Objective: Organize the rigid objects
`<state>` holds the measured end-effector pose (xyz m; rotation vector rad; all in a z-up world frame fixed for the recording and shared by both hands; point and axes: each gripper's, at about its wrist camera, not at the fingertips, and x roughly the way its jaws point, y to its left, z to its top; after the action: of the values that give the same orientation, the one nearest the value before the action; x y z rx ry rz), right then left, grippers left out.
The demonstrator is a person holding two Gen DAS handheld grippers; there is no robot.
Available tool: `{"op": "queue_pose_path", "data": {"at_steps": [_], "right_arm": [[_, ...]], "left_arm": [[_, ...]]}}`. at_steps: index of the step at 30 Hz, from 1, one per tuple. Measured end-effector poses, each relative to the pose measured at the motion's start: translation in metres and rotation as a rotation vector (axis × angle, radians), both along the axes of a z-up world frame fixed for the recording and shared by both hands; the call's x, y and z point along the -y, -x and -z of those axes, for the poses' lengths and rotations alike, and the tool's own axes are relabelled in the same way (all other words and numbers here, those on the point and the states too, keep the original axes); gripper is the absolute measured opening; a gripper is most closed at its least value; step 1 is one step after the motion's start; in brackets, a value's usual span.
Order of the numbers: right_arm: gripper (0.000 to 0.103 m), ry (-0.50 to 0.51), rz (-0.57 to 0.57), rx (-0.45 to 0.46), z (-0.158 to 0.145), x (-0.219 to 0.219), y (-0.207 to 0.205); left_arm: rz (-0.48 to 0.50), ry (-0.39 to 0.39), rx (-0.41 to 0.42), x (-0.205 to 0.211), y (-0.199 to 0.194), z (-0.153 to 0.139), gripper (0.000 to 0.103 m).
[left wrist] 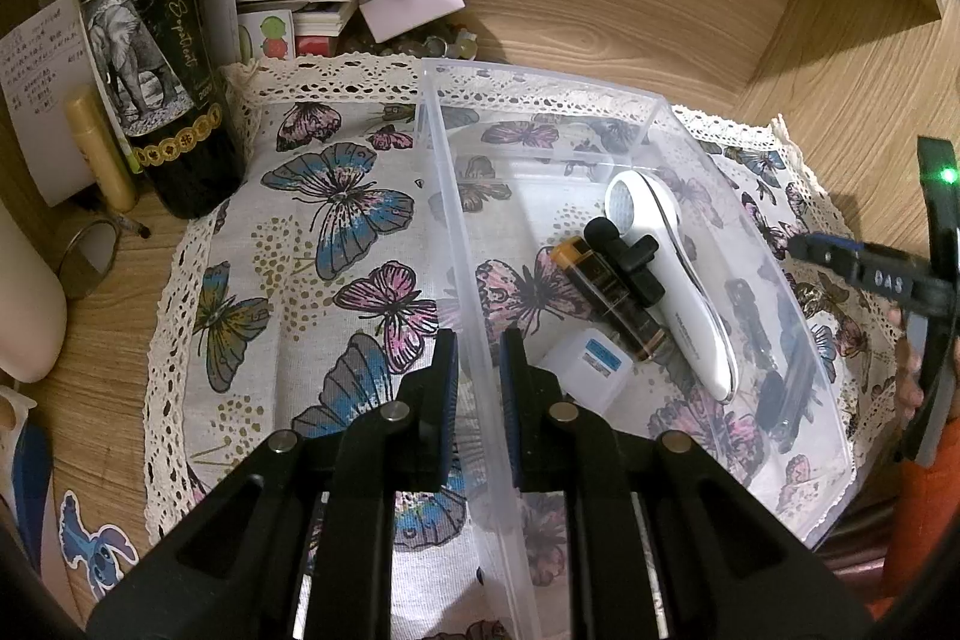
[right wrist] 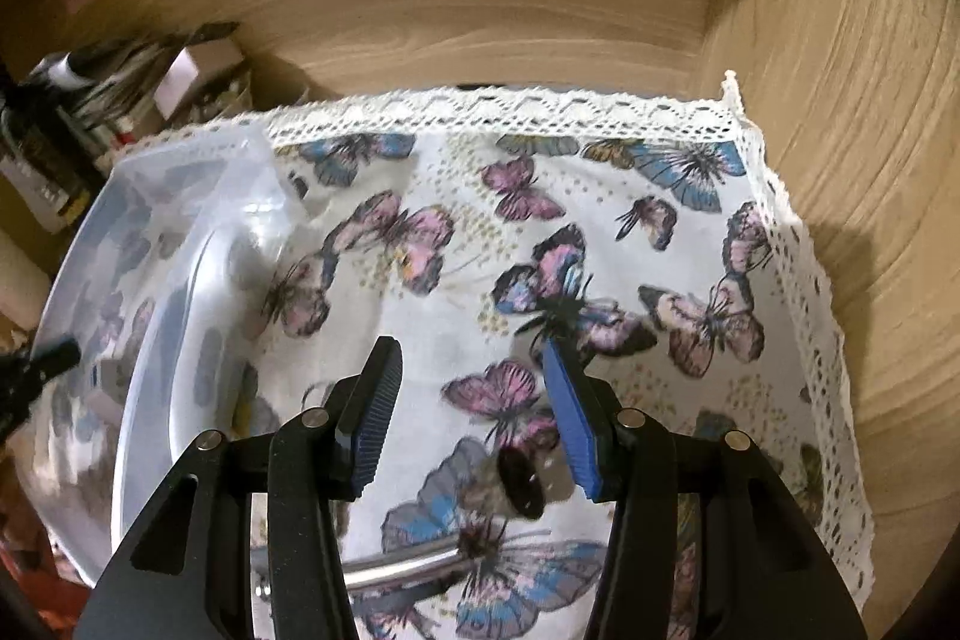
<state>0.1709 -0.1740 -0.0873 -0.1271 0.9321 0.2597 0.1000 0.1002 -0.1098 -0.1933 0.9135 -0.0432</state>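
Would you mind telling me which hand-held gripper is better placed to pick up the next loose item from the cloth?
Probably the right hand-held gripper: it is open over the butterfly cloth, with a metal tool just below. The left hand-held gripper straddles the clear bin wall.

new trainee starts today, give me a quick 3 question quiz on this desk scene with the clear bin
1. True or false: the left gripper straddles a wall of the clear bin.
2. Which lies inside the bin? A) wine bottle B) white handheld device C) sticker
3. Fill in: the right gripper is open above the ____ cloth.

Key:
1. True
2. B, the white handheld device; the wine bottle stands outside on the desk.
3. butterfly; the butterfly cloth lies beneath it.
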Motion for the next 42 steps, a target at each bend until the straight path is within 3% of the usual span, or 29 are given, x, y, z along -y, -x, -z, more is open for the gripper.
{"op": "queue_pose_path", "data": {"at_steps": [7, 12, 15, 16, 17, 20, 32, 36, 37, 39, 40, 41, 42], "right_arm": [[0.048, 0.018, -0.092, -0.033, 0.017, -0.03, 0.015], [0.048, 0.091, -0.106, -0.054, 0.04, -0.045, 0.012], [0.039, 0.093, -0.117, -0.038, 0.046, -0.046, 0.01], [0.026, 0.091, -0.124, -0.036, 0.045, -0.047, 0.01], [0.02, 0.091, -0.122, -0.035, 0.044, -0.047, 0.008], [0.011, 0.09, -0.115, -0.019, 0.041, -0.046, 0.006], [0.004, 0.078, -0.111, 0.095, 0.008, -0.042, 0.018], [0.004, 0.07, -0.101, 0.064, 0.008, -0.039, 0.011], [0.007, 0.069, -0.093, 0.055, 0.011, -0.038, 0.009], [0.022, 0.064, -0.095, 0.008, 0.018, -0.038, 0.005], [0.04, 0.053, -0.094, -0.006, 0.022, -0.037, 0.003], [0.049, 0.046, -0.092, -0.006, 0.025, -0.037, 0.003], [0.05, 0.052, -0.093, -0.005, 0.029, -0.037, 0.003]], "left_arm": [[0.001, -0.001, 0.0, 0.0, 0.0, 0.0, 0.013], [0.002, -0.001, 0.0, 0.0, 0.0, 0.0, 0.013], [0.001, -0.001, 0.0, 0.001, 0.0, 0.0, 0.013], [0.0, 0.0, 0.0, 0.0, 0.0, 0.0, 0.013], [0.0, -0.001, 0.0, 0.001, 0.0, 0.0, 0.013], [0.0, -0.001, 0.0, 0.001, 0.0, 0.0, 0.013], [-0.001, -0.002, 0.0, 0.001, 0.0, 0.0, 0.013], [0.0, -0.003, 0.0, 0.001, 0.0, 0.0, 0.013], [0.0, -0.003, -0.001, 0.001, 0.0, 0.0, 0.013], [0.0, -0.003, -0.001, 0.001, 0.0, 0.0, 0.013], [0.0, -0.003, -0.001, 0.001, 0.0, 0.0, 0.013], [0.0, -0.003, -0.002, 0.001, 0.0, 0.0, 0.013], [0.0, -0.003, -0.001, 0.001, 0.0, 0.0, 0.013]]}}
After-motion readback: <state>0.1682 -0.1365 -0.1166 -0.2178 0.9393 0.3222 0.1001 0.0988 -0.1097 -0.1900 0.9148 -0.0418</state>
